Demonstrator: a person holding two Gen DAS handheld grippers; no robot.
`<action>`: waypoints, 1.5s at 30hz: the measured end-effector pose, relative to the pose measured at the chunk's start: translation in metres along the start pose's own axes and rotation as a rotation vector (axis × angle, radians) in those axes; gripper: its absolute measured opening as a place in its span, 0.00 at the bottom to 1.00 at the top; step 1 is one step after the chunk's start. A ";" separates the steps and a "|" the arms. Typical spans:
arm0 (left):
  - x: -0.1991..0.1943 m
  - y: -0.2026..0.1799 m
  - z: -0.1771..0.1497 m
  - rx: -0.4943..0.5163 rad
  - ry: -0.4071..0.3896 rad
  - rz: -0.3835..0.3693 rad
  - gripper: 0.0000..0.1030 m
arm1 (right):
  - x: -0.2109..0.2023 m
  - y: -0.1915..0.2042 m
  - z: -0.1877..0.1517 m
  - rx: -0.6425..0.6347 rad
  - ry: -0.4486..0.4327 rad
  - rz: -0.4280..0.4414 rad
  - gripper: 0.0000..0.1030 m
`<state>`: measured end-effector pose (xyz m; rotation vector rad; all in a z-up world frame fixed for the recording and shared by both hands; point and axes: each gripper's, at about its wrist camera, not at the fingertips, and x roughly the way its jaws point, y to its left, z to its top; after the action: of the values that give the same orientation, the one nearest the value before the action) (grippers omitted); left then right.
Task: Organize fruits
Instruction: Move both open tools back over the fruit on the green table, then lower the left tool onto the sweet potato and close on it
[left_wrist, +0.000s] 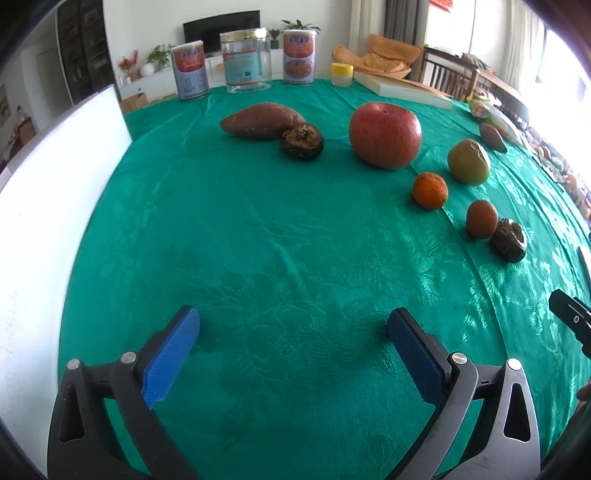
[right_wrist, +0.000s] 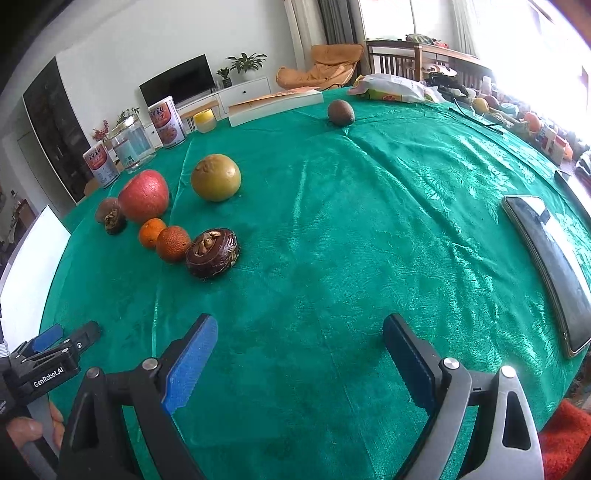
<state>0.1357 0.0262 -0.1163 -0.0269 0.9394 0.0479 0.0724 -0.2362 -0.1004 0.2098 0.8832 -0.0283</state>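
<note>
On the green tablecloth (left_wrist: 258, 240) lie a sweet potato (left_wrist: 262, 120), a dark dried fruit (left_wrist: 301, 141), a red apple (left_wrist: 385, 135), a green-yellow pear (left_wrist: 468, 161), two small oranges (left_wrist: 430, 191) (left_wrist: 481, 219) and a second dark fruit (left_wrist: 509, 240). The right wrist view shows the apple (right_wrist: 144, 195), the pear (right_wrist: 216, 177), the oranges (right_wrist: 173, 243), the dark fruit (right_wrist: 213, 252) and a brown fruit (right_wrist: 340, 112) far back. My left gripper (left_wrist: 293, 325) is open and empty, well short of the fruits. My right gripper (right_wrist: 299, 332) is open and empty.
Two cans (left_wrist: 189, 72) (left_wrist: 299, 57), a clear jar (left_wrist: 246, 61), a yellow-lidded tub (left_wrist: 341, 74) and a book (left_wrist: 402, 88) stand at the table's far edge. A white board (left_wrist: 44, 221) is at the left. A phone (right_wrist: 546, 269) lies at the right.
</note>
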 end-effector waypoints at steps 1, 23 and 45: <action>0.000 0.000 0.000 0.000 0.000 0.000 0.99 | 0.000 0.000 0.000 -0.001 0.000 0.002 0.88; 0.101 0.065 0.191 -0.301 0.178 -0.058 0.97 | 0.003 0.002 -0.001 -0.007 0.005 0.030 0.92; 0.072 0.090 0.131 -0.284 0.267 -0.232 0.37 | 0.005 0.007 -0.002 -0.029 0.007 0.017 0.94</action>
<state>0.2792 0.1235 -0.0969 -0.4132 1.1843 -0.0387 0.0748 -0.2286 -0.1041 0.1903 0.8885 0.0014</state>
